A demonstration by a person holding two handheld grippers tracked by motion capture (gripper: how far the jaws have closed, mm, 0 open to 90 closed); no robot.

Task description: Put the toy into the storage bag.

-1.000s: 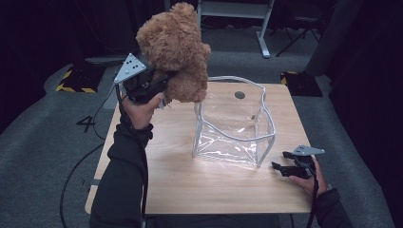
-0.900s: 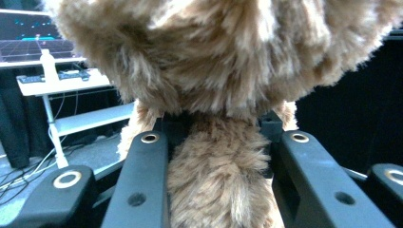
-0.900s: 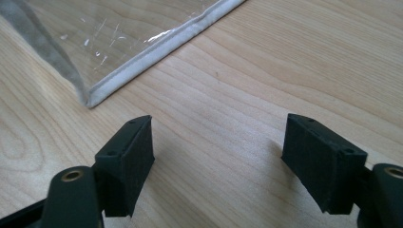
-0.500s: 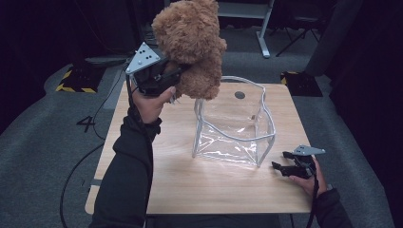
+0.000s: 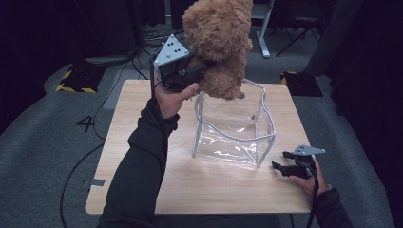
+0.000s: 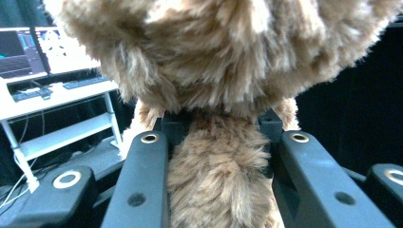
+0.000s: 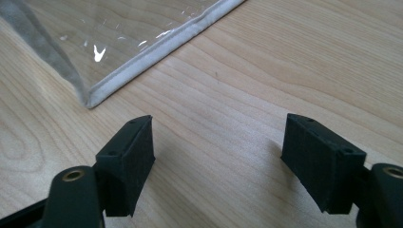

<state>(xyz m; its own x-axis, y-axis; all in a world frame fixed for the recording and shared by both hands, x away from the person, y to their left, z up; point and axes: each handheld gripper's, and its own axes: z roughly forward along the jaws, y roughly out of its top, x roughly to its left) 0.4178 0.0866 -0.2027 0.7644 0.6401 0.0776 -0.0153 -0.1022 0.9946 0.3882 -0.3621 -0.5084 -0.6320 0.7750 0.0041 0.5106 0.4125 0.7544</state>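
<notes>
The left gripper was clamped on the fluffy brown plush teddy bear, holding it in the air above the far left corner of the clear, white-edged, open-topped plastic bag standing on the light wooden table. The bear's long axis ran roughly vertical, head up and lower end pointing down at the bag's mouth, so the coming move was judged to run down and slightly right. The right gripper rested on the table, jaws apart and empty, just beside the bag's near right corner.
</notes>
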